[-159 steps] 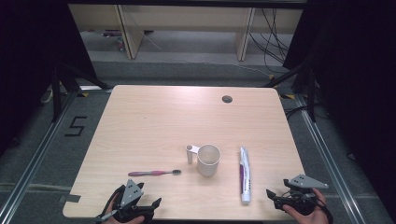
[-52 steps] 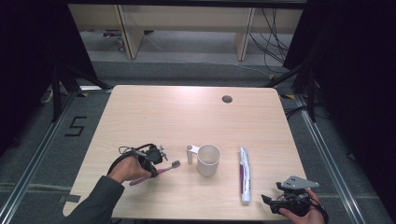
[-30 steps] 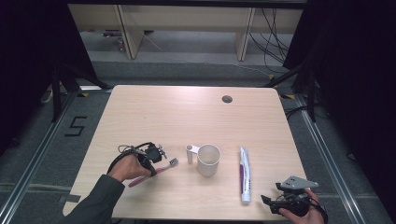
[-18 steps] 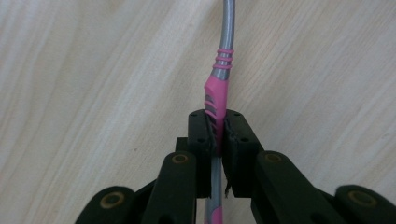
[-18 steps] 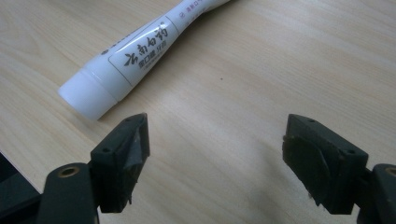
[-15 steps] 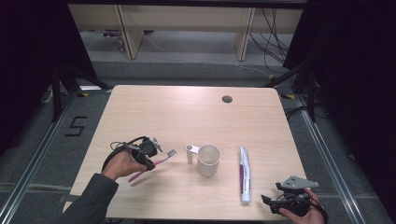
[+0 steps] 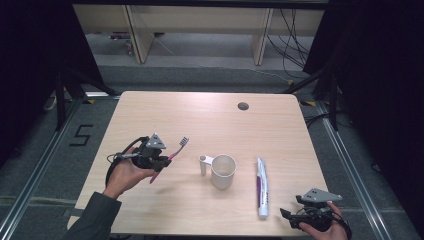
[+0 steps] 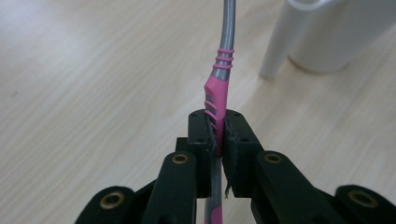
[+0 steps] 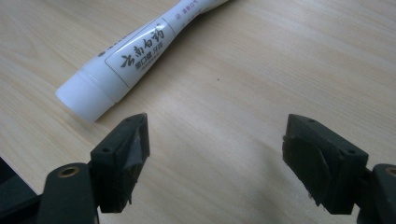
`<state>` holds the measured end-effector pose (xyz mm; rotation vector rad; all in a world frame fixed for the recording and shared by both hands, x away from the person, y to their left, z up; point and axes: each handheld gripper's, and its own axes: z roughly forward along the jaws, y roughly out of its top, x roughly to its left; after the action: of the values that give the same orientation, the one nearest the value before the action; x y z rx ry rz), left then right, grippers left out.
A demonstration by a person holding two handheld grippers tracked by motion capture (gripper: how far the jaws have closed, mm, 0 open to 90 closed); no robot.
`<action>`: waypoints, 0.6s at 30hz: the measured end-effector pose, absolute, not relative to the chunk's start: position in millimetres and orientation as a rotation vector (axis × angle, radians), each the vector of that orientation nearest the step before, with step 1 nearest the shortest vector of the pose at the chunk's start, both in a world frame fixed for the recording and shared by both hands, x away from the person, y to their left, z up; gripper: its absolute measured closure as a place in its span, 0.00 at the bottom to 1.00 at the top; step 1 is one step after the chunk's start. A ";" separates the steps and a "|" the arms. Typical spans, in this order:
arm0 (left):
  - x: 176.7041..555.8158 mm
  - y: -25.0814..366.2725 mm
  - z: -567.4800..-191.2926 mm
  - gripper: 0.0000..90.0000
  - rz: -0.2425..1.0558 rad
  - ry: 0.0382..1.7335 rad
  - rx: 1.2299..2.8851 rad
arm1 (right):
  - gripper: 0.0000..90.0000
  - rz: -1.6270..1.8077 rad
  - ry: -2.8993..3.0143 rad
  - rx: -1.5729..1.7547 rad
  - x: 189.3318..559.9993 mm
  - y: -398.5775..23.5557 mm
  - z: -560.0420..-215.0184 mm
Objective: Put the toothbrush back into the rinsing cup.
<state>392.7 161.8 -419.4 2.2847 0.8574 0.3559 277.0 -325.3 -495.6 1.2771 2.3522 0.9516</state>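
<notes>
My left gripper [image 7: 161, 161] is shut on the pink handle of a toothbrush [image 7: 172, 155] and holds it in the air over the table's left side, bristles tilted up and away. In the left gripper view the jaws pinch the pink and grey toothbrush [image 8: 220, 88], with the white mug [image 8: 322, 37] beyond it. The white mug [image 7: 223, 171] stands upright at the table's middle, handle to its left. A white toothpaste tube [image 7: 261, 186] lies to the right of the mug. My right gripper [image 7: 291, 215] rests open near the front right edge, just right of the tube's cap [image 9: 86, 98].
The wooden table [image 7: 210, 120] has a round cable hole [image 7: 243, 106] near its far edge. Dark curtains flank both sides, and shelf legs and cables stand on the floor behind. A floor marking "5" [image 7: 80, 135] lies to the left.
My left gripper has risen and shifted up the picture with the toothbrush, which now tilts more steeply off the table. The right gripper has stayed put.
</notes>
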 end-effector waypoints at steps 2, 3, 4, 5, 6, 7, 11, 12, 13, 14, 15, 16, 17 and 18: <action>391.8 160.8 -419.1 0.91 0.371 0.845 2.255 | 0.26 0.945 2.352 1.289 276.4 -325.2 -495.4; 390.3 159.3 -419.0 0.91 0.373 0.845 2.208 | 0.26 0.951 2.348 1.327 274.6 -323.4 -494.8; 390.4 159.1 -419.2 0.91 0.381 0.836 2.190 | 0.26 0.952 2.352 1.294 275.8 -324.4 -495.1; 389.7 158.8 -419.5 0.91 0.387 0.852 2.152 | 0.26 0.950 2.351 1.300 275.9 -324.8 -495.2; 390.3 158.0 -420.4 0.91 0.373 0.853 2.110 | 0.26 0.947 2.353 1.278 276.9 -325.7 -495.6; 389.8 157.8 -420.2 0.91 0.391 0.856 2.086 | 0.26 0.944 2.356 1.246 277.9 -326.8 -496.3; 390.5 156.9 -418.4 0.91 0.390 0.867 2.002 | 0.26 0.954 2.356 1.268 277.5 -325.9 -496.2; 390.5 156.9 -418.4 0.91 0.390 0.867 2.002 | 0.26 0.935 2.356 1.256 277.4 -326.8 -496.2; 390.5 155.0 -418.0 0.91 0.402 0.883 1.935 | 0.26 0.941 2.355 1.286 276.5 -325.6 -495.1; 391.3 155.2 -417.8 0.91 0.403 0.876 1.924 | 0.26 0.964 2.347 1.331 274.7 -323.2 -495.4; 390.8 154.4 -417.8 0.91 0.423 0.882 1.898 | 0.26 0.960 2.351 1.312 275.3 -323.8 -495.4; 391.1 154.0 -418.0 0.91 0.428 0.882 1.884 | 0.26 0.955 2.359 1.279 276.2 -324.9 -496.6; 390.7 153.0 -418.4 0.91 0.456 0.876 1.868 | 0.26 0.957 2.357 1.268 276.8 -325.3 -497.1; 390.7 153.0 -418.4 0.91 0.456 0.876 1.868 | 0.26 0.957 2.357 1.268 276.8 -325.3 -497.1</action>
<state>390.7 153.0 -418.4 1.8678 0.8764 0.4559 276.8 -325.3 -497.1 1.2682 2.3572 0.9565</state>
